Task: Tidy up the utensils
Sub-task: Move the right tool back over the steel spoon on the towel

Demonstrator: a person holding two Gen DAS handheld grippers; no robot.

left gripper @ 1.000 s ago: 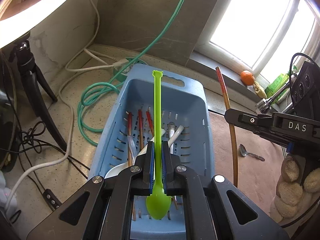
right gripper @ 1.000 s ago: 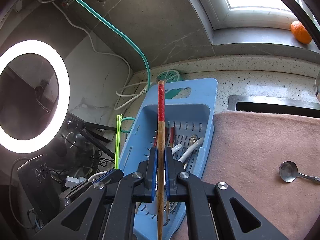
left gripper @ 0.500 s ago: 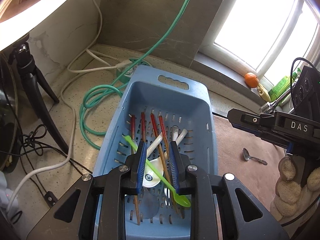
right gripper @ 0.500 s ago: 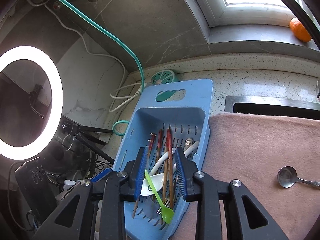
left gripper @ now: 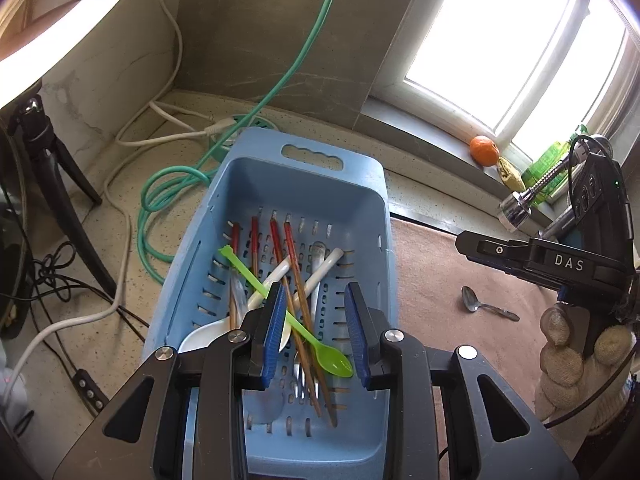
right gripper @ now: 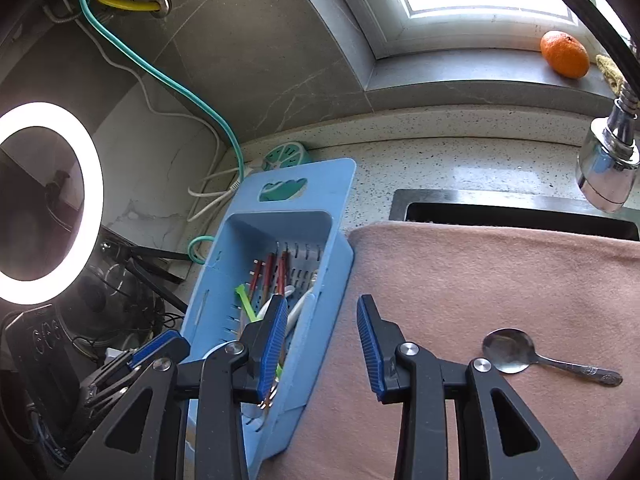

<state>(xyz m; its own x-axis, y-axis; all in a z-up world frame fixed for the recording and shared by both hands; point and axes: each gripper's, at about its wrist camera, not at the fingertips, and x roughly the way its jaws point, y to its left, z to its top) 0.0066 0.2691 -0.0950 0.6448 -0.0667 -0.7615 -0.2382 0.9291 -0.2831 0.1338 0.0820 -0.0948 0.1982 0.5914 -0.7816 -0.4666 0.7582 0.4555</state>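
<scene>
Both grippers empty, jaws apart: left gripper [left gripper: 316,330] hung over basket [left gripper: 372,200], right gripper [right gripper: 322,344] over towel [right gripper: 500,280]. Green spoon [left gripper: 280,308] & chopsticks [left gripper: 294,272] lay inside. Metal spoon [right gripper: 516,352] remained: approach low w/ right, pinch mid-handle.

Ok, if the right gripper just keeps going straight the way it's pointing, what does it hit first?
Probably the pink cloth, close beside the blue basket's right wall. The right gripper is open and holds nothing. Depth is unclear, so it might clip that wall instead.
</scene>
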